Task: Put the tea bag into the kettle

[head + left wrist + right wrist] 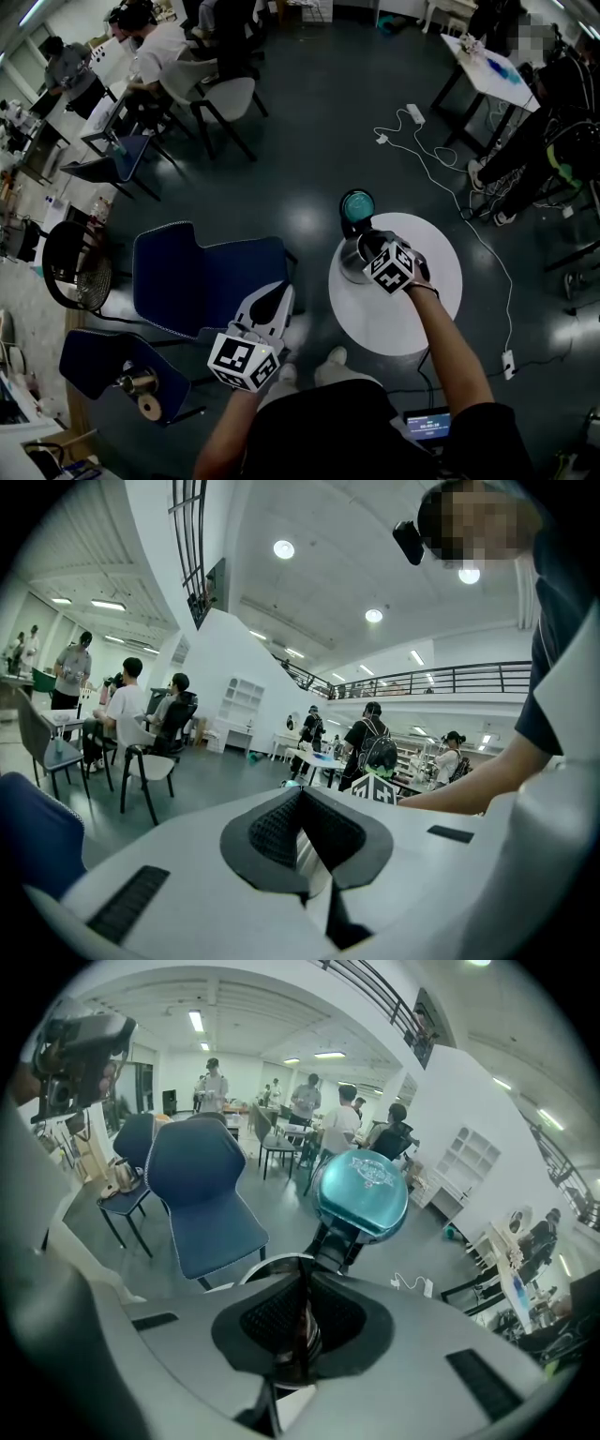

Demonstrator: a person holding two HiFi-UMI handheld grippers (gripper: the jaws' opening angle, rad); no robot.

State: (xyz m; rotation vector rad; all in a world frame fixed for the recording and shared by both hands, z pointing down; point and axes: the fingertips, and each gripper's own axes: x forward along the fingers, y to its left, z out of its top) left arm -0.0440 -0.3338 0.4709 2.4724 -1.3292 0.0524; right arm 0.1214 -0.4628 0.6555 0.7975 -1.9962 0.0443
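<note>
Dark glossy hall floor [300, 141], with desks and seated people round the edges. Round white tabletop [427, 319] just ahead of the person, and a blue padded chair [202, 277] to its left.

Stainless steel kettle [352, 264] sits near the tabletop's far-left edge. Its teal domed lid [363, 1194] is flipped upright and the mouth is open.

Right tool [302, 1309]: jaws pressed together on a thin dark sliver, edge-on to its camera. I take this for the tea bag [303, 1335]; whether bag, tag or string is pinched, I cannot tell. Tool hangs right over the kettle mouth, in front of the lid hinge.

Left tool [300, 825]: jaws closed, nothing between them. Held low beside the body, over the chair, well apart from the kettle.

Step, as judged: the drop is due; no bag seen inside yet.

Risks:
- Release off-centre, so the bag lands on the rim or the tabletop.
- Thin paper clings to a ribbed pad as the jaws part and does not fall.
- Tool is close to the upright lid. A nudge could tip the lid shut, or shove the kettle, which nothing steadies, toward the edge.
</note>
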